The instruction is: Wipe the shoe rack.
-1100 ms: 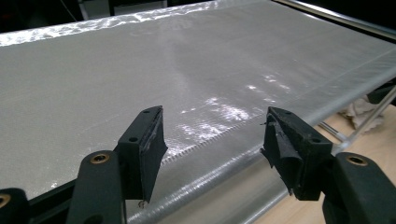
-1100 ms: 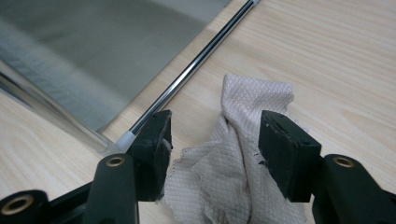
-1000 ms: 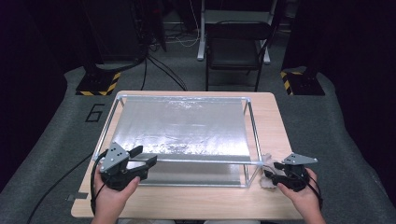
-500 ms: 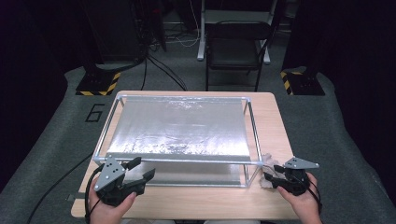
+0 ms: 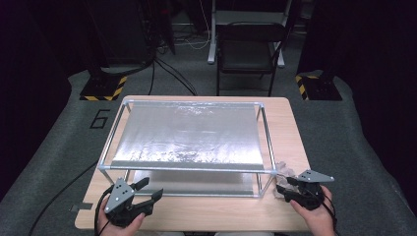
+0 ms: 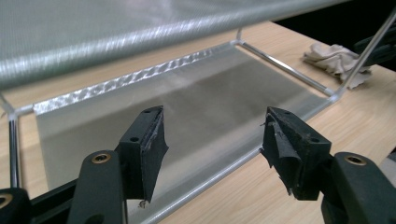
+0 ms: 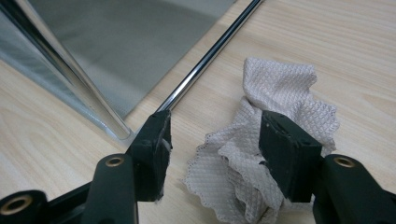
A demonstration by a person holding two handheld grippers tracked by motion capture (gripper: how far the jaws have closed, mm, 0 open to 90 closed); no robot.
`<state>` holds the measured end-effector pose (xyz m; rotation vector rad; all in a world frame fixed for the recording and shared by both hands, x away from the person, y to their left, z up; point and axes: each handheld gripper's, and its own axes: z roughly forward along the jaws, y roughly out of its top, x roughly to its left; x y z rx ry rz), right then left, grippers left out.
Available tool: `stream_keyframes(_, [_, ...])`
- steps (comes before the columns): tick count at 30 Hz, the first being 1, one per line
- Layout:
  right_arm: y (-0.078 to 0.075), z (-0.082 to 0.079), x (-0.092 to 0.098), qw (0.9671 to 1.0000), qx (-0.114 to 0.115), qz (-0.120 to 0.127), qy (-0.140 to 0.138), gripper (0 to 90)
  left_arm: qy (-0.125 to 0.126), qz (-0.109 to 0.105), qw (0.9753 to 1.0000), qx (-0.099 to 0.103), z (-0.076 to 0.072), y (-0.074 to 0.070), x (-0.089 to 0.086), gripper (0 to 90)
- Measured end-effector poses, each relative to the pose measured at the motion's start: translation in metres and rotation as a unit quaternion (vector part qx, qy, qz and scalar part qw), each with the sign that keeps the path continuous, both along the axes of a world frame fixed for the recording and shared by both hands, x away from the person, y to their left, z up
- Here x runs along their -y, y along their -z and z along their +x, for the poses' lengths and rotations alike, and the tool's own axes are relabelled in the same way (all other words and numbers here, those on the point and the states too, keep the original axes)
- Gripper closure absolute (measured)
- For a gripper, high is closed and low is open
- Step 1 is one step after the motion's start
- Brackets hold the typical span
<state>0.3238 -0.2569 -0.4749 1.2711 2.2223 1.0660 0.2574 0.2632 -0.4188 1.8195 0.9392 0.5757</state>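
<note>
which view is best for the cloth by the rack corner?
Right gripper view: the cloth lies crumpled close up between the open jaws of the right gripper, weave visible. Left gripper view shows it small and far, past the rack corner. High view shows a pale lump partly hidden by that gripper.

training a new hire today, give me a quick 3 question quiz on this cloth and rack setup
1. True or false: the right gripper has its jaws spread, with the crumpled cloth lying between them.
2. Where does the cloth lie? A) on the rack's upper shelf B) on the wooden table beside the metal rack, near its front right leg C) on the floor
3. Fill in: the left gripper is open and holds ____.

Key: 1 true; 2 B; 3 nothing
</note>
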Motion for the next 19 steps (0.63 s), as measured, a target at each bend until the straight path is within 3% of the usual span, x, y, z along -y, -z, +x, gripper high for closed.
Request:
stream_keyframes(9, [0.008, -0.007, -0.004, 0.9999, 0.006, 0.009, 0.009, 44.2, -0.01, -0.008, 0.9998, -0.012, 0.009, 0.029, -0.004, 39.0])
stream_keyframes(19, [0.013, -0.009, -0.004, 0.9998, 0.005, 0.012, 0.015, 43.9, -0.021, -0.007, 0.9996, -0.017, 0.014, 0.039, -0.009, 39.0])
